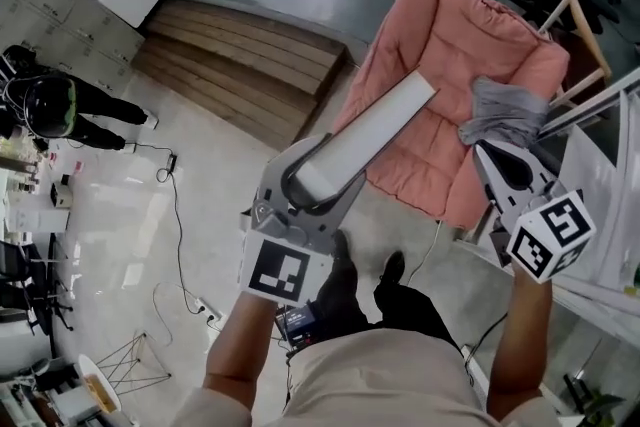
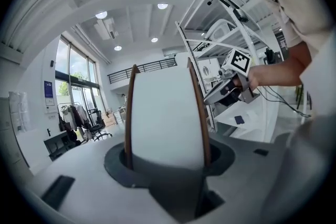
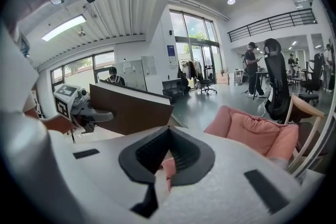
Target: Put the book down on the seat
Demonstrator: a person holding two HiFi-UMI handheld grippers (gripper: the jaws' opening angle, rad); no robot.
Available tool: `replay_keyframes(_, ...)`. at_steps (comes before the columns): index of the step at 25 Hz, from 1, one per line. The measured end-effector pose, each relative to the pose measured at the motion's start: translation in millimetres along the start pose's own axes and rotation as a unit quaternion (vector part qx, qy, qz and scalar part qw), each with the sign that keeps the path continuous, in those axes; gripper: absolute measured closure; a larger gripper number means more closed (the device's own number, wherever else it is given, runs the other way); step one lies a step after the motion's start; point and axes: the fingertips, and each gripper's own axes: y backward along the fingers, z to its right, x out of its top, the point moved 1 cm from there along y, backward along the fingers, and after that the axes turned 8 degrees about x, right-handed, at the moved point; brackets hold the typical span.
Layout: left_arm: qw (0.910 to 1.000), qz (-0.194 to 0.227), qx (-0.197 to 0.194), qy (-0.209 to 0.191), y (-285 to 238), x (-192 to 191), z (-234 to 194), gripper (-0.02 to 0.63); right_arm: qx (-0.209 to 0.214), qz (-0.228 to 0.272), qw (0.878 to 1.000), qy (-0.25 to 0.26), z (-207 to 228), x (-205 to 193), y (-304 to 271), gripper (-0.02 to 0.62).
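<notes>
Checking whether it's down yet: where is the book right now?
Head view, centre: the book is clamped in the left gripper, its far end reaching over the left side of the pink chair, left of the grey cloth.

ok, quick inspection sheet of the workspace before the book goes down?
Surface: pink chair, seat partly bare under the book.
Job's things: book held above the seat, not yet down.
Clutter: grey cloth lying on the chair, toward the head view's right.
Grippers: left gripper shut on book; right gripper shut, empty, beside the cloth.
Cables: cable and power strip on the floor, left of the chair.
Surroundings: wooden steps behind; person far left; white rack at right.
</notes>
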Motion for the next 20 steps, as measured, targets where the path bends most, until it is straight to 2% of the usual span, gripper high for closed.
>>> replay_keyframes(9, 0.9995, -0.011, -0.020, -0.023, -49.6, -50.7, 3.8, 0.380, -0.025, -0.007, 0.999, -0.034, 32.8, -39.6, -38.1, 0.603)
replay_keyframes(12, 0.9993, -0.017, -0.028, -0.017, -64.8, -75.0, 12.3, 0.380, -0.030, -0.011, 0.998, -0.045, 44.0, -56.7, -50.7, 0.603)
replay_keyframes(20, 0.9976, -0.042, -0.045, -0.031, -112.7, -138.8, 34.3, 0.380, -0.043, -0.023, 0.996, -0.068, 77.8, -99.6, -81.3, 0.603)
